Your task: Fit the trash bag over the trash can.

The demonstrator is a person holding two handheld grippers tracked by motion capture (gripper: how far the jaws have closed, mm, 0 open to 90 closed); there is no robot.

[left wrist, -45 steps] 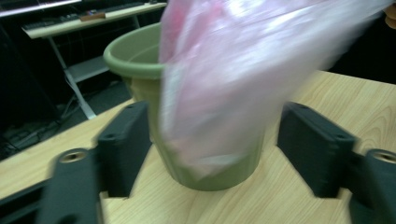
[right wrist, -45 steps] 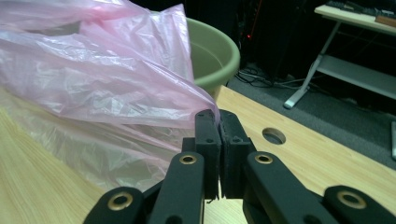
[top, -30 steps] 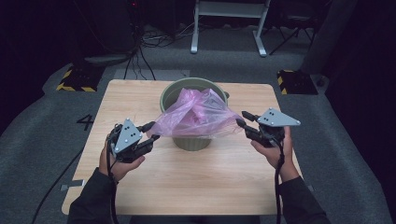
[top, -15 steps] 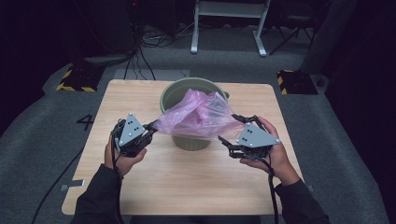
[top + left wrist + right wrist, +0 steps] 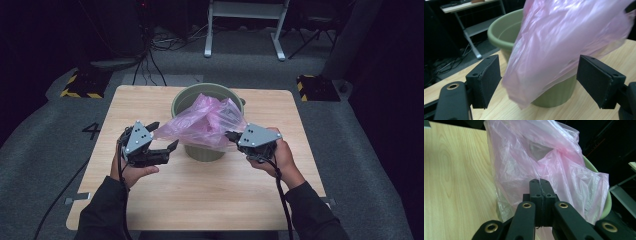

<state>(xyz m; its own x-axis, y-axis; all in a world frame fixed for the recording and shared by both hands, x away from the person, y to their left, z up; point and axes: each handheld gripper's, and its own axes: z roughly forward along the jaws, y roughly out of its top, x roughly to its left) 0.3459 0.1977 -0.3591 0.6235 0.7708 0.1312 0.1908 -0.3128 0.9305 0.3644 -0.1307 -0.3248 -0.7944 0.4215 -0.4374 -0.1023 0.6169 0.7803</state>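
We have the pink bag [image 5: 205, 122] draped over the green bucket [image 5: 202, 150], our right gripper [image 5: 231, 135] pinched tight on its right edge. Our left gripper [image 5: 165, 135] has just sprung wide, the bag's loose left flap hanging untouched between its pads [image 5: 486, 80], so that hand sits nearest.

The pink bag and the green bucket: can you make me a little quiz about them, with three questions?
1. True or false: the right gripper has its jaws shut on the pink bag.
2. Where does the bag sit? A: flat on the table. B: in and over the green bucket. C: on the floor.
3. Fill in: in the left gripper view, the left gripper has its jaws ____, one on each side of the bag's hanging edge, not pressing it.

Key: 1 true; 2 B; 3 open. The left jaws have just been opening, with the bag loose between them; the right jaws have just closed on the bag.
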